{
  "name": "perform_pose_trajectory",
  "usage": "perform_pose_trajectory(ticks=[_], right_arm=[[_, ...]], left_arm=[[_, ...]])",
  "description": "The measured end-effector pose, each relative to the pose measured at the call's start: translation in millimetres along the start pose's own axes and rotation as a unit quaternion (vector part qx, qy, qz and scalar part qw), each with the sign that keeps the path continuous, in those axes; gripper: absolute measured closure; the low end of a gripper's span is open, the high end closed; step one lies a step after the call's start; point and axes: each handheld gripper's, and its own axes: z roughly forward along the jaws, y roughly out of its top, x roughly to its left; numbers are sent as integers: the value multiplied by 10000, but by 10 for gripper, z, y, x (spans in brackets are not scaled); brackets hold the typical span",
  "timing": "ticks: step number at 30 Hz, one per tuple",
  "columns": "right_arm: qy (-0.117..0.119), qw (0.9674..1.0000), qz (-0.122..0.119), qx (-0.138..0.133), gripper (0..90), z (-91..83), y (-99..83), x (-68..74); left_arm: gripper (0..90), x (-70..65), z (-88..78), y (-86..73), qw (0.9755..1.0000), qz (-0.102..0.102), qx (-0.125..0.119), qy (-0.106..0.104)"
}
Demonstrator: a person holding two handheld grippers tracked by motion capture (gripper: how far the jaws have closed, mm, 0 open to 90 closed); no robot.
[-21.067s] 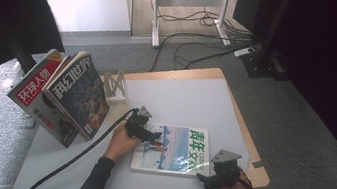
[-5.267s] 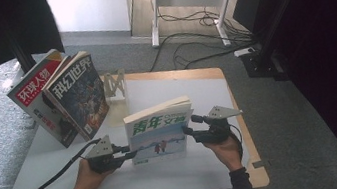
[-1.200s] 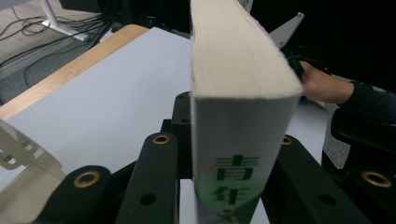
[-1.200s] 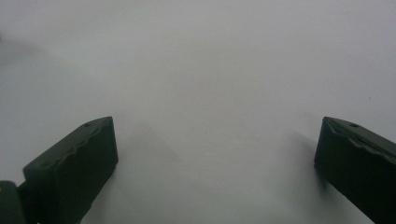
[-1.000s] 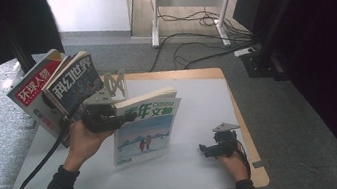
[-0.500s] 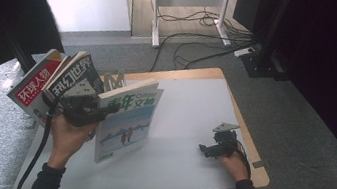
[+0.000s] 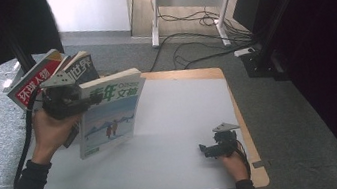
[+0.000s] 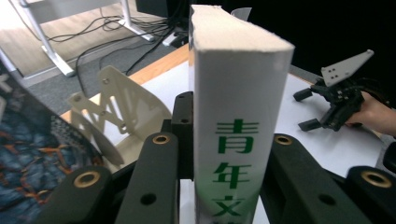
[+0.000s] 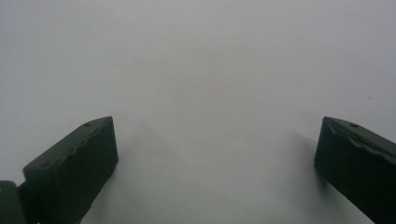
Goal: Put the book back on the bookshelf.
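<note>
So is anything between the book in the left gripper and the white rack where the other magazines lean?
Nothing visible. The left gripper holds the book upright by its spine, in the air just beside the leaning magazines. In the left gripper view the rack stands open behind the jaw, with bare mat in front of it.

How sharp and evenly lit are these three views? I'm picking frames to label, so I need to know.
High view: daylight at top, dark at both sides, and the green-titled magazine in the left gripper is slightly soft. Left gripper view: the magazine's title is sharp, the right gripper beyond a little soft. Right gripper view: its jaws throw soft shadows on the plain white table.
</note>
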Motion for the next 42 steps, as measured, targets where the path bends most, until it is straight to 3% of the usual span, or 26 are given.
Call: perform_pose_trajectory(ticks=[9, 19, 27, 42], right_arm=[[1, 10000, -2, 1, 0, 0, 0, 0], [-6, 10000, 3, -11, 0, 2, -1, 1], [1, 10000, -2, 0, 0, 0, 0, 0], [1, 10000, -2, -2, 0, 1, 0, 0]], left_arm=[[744, 142, -100, 24, 9996, -153, -39, 247], [744, 300, -74, 55, 9981, -348, -27, 516], [743, 414, 59, 72, 9960, -447, 2, 773], [743, 560, 395, 136, 9928, -671, -165, 974]])
